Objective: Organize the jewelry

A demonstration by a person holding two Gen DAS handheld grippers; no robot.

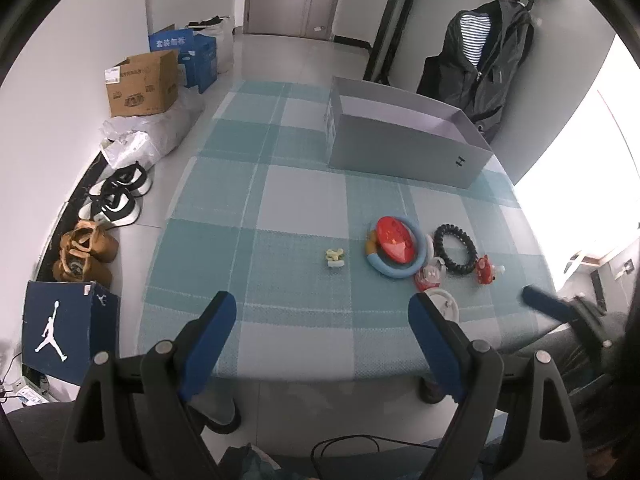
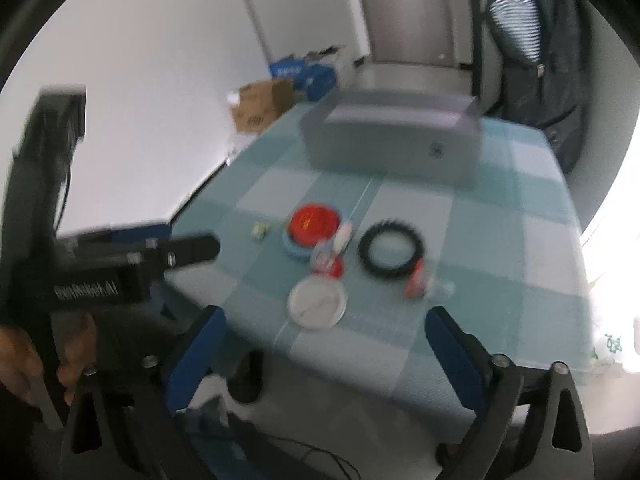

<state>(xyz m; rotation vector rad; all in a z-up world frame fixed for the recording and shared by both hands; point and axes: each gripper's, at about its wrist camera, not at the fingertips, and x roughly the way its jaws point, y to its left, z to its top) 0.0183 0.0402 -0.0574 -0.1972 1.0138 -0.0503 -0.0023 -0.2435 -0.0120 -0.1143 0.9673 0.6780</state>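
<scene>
Jewelry pieces lie on the checked table: a blue ring with a red disc (image 1: 394, 246) (image 2: 314, 222), a black beaded bracelet (image 1: 456, 248) (image 2: 390, 254), a white ring (image 1: 442, 304) (image 2: 317, 302), a small red trinket (image 1: 485, 270) (image 2: 416, 284), a clear-and-red piece (image 1: 430, 276) (image 2: 328, 262), and a small yellow-green clip (image 1: 335, 258) (image 2: 260, 232). An open grey box (image 1: 404, 152) (image 2: 394, 136) stands behind them. My left gripper (image 1: 322, 320) is open and empty over the table's near edge. My right gripper (image 2: 324, 334) is open and empty, near the white ring. The right wrist view is blurred.
The teal checked tablecloth (image 1: 280, 200) covers the table. On the floor at left are cardboard boxes (image 1: 142, 82), shoes (image 1: 116, 200) and a dark blue shoebox (image 1: 68, 332). A dark jacket (image 1: 480, 64) hangs at the back right.
</scene>
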